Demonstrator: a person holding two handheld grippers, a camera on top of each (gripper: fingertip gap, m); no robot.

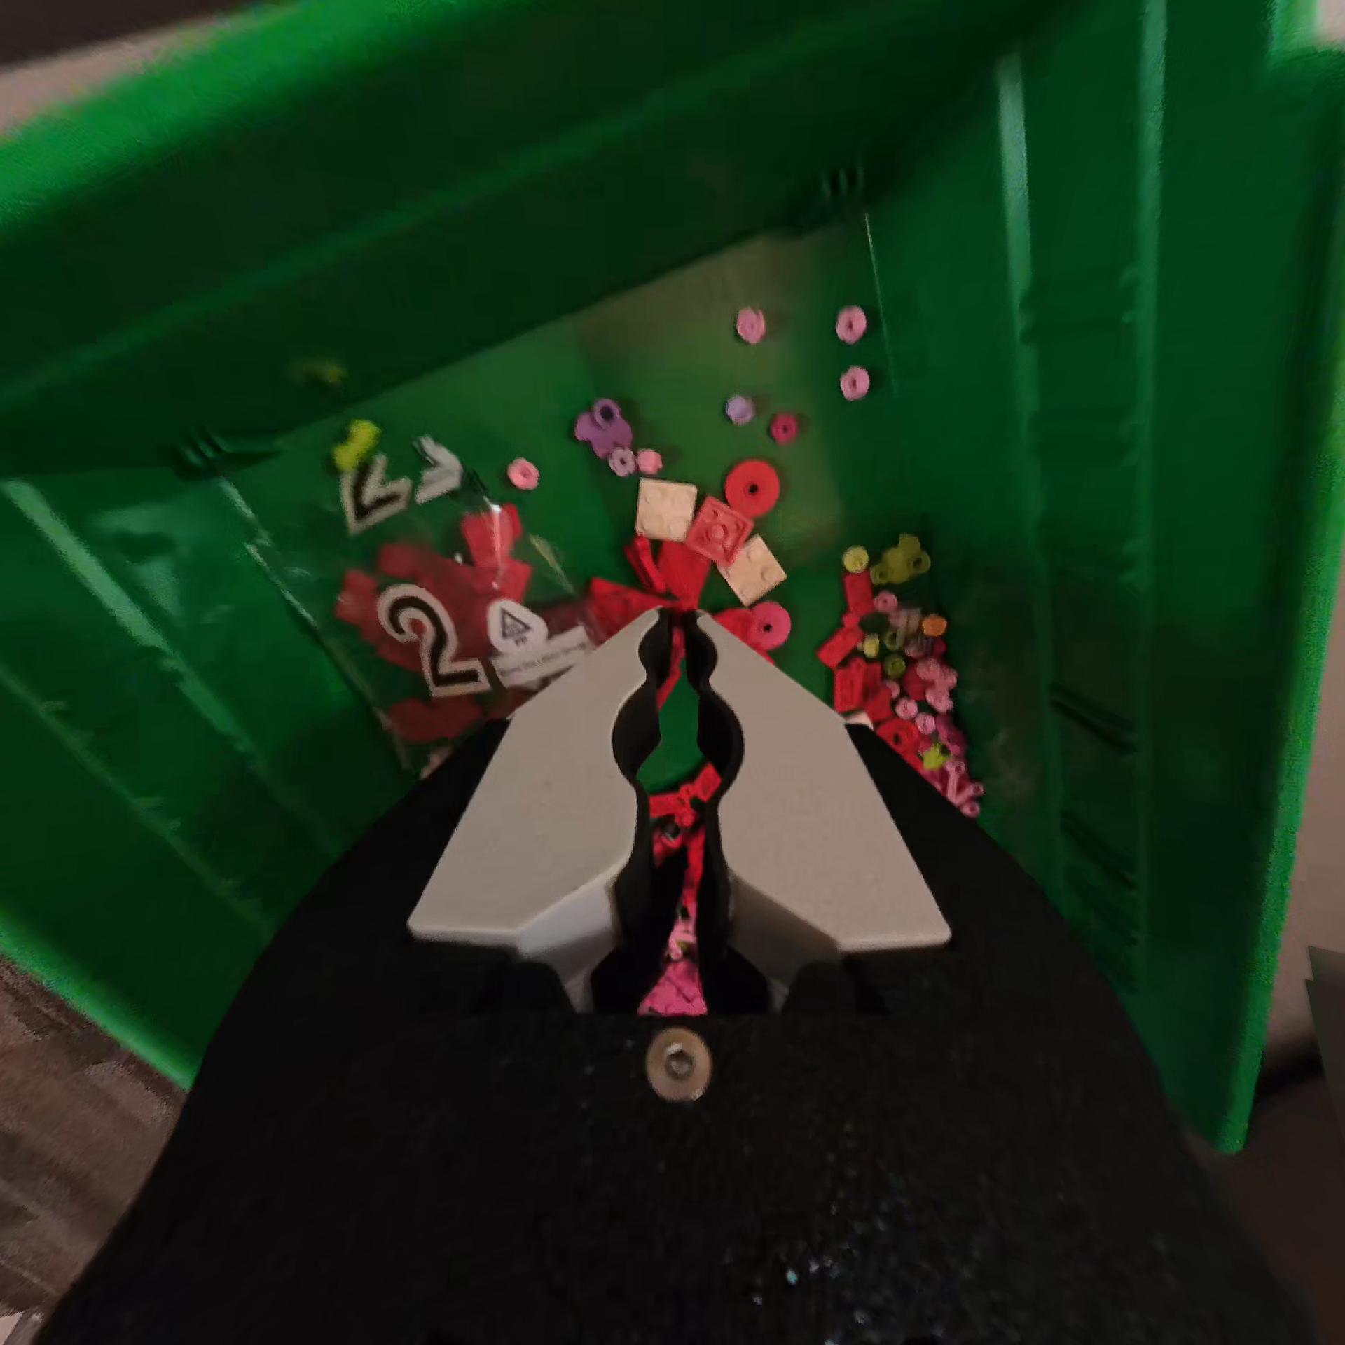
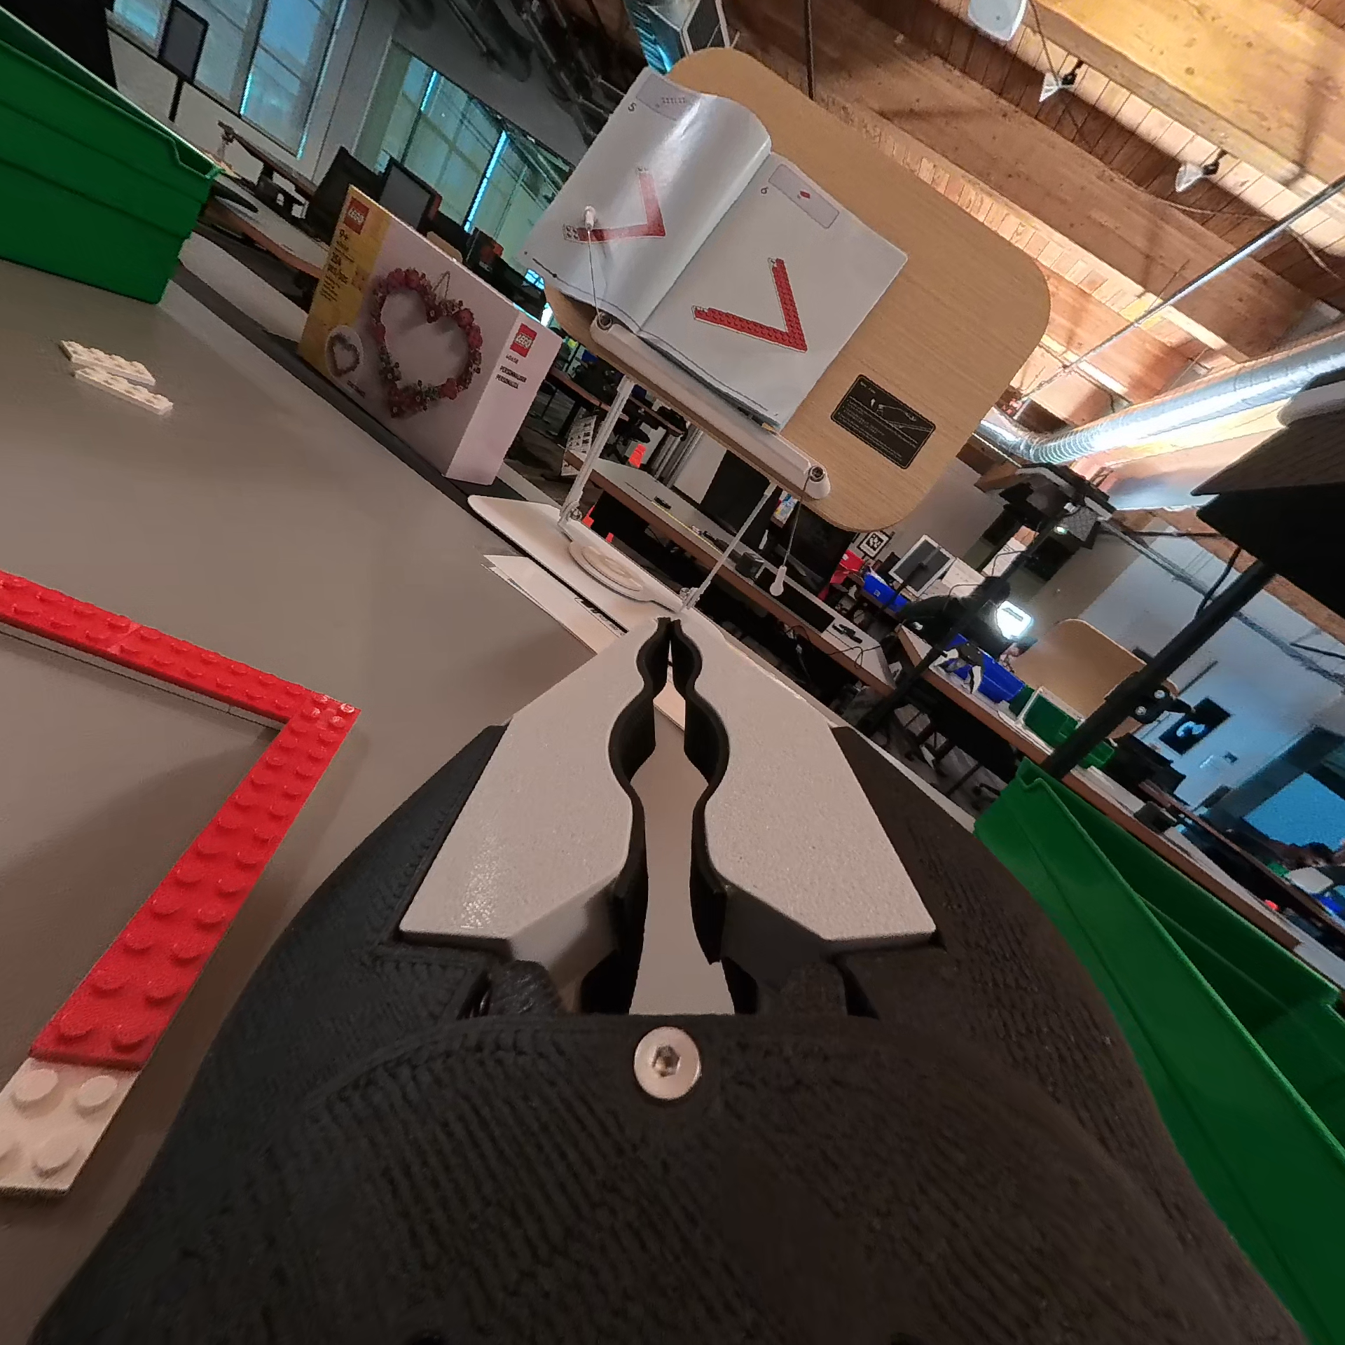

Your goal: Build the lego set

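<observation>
In the left wrist view my left gripper [image 1: 680, 620] reaches down into a green bin [image 1: 437, 218] of loose pieces. Its tips are nearly closed on a thin red lego piece [image 1: 677, 644] at the edge of a red heap. Just beyond lie two white square plates [image 1: 664, 509], a red square plate [image 1: 719, 531] and a red round plate [image 1: 751, 486]. In the right wrist view my right gripper [image 2: 669, 632] is shut and empty, low over the grey table. The red V-shaped plate frame [image 2: 218, 837] lies to its left, with a white plate [image 2: 51, 1121] at its near end.
A numbered clear bag of red pieces [image 1: 451, 619] lies left in the bin, with a pile of small pink, red and lime pieces [image 1: 895, 669] on the right. On the table are two white plates [image 2: 116, 371], the set's box [image 2: 422, 342], an open instruction booklet on a stand [image 2: 713, 255] and green bins [image 2: 1164, 982]. To the red round plate [image 1: 751, 486]: left tips about 5 cm, right tips about 50 cm.
</observation>
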